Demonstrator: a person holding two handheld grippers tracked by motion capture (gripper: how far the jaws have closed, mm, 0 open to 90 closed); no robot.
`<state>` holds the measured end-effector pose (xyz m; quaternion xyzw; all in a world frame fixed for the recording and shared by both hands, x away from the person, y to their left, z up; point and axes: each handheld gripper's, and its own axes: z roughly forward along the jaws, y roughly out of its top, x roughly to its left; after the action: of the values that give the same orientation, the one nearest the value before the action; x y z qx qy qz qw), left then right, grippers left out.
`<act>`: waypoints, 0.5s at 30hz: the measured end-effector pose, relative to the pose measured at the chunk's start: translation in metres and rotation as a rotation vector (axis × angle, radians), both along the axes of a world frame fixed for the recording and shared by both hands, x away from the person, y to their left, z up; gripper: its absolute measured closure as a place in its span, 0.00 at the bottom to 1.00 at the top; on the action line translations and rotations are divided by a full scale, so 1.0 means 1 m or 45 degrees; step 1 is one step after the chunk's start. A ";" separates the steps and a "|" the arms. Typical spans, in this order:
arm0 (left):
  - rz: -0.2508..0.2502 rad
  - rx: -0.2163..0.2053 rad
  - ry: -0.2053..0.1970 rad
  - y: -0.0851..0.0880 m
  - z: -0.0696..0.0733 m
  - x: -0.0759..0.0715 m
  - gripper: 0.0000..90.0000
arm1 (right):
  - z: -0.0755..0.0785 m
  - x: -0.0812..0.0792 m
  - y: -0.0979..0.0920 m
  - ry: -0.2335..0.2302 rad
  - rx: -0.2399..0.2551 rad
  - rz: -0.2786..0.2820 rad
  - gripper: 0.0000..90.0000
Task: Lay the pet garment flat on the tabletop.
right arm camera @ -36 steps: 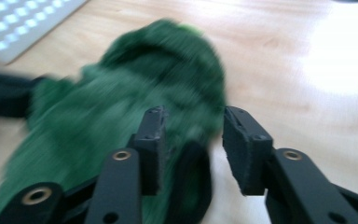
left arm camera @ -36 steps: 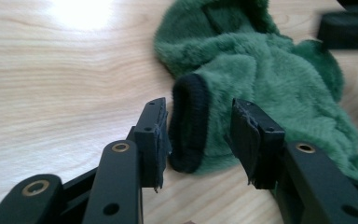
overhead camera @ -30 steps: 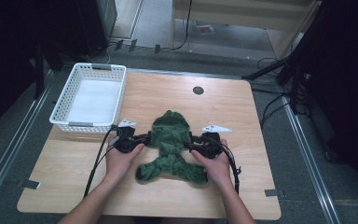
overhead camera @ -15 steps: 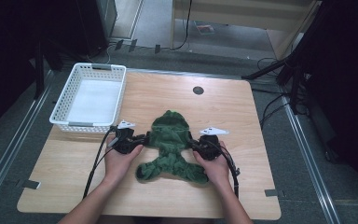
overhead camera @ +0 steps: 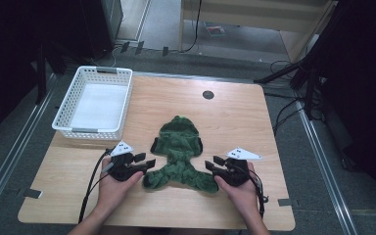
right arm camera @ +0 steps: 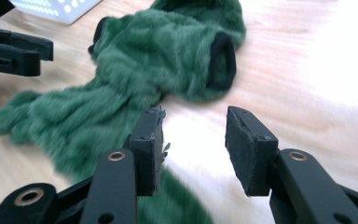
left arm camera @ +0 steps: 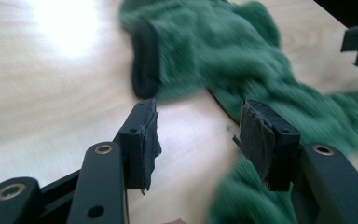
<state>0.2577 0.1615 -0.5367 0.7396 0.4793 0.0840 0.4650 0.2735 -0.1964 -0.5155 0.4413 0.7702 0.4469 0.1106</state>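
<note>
While both tools, left tool [overhead camera: 147,162] and right tool [overhead camera: 213,164], have just been opening, empty, at the green garment's [overhead camera: 178,152] six o'clock end, its folds may loosen.

Wooden table [overhead camera: 235,112] on grey floor [overhead camera: 171,29] (cables [overhead camera: 284,117] trailing), dark surroundings.

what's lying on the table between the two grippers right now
The green fuzzy garment lies between the left gripper and the right gripper, seen in the high view. Neither holds it.
</note>
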 end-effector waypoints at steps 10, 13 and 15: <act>-0.051 0.172 -0.047 0.000 -0.012 -0.034 0.50 | -0.012 -0.037 -0.017 0.036 -0.025 0.003 0.59; -0.037 0.183 -0.045 0.003 -0.014 -0.035 0.50 | -0.018 -0.044 -0.018 0.029 -0.077 -0.001 0.58; -0.023 0.139 -0.054 0.008 -0.013 -0.037 0.48 | -0.020 -0.046 -0.021 0.023 -0.083 0.001 0.56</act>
<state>0.2206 0.1696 -0.5501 0.7662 0.4573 0.1214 0.4348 0.2271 -0.2175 -0.5357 0.4413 0.7855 0.4176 0.1176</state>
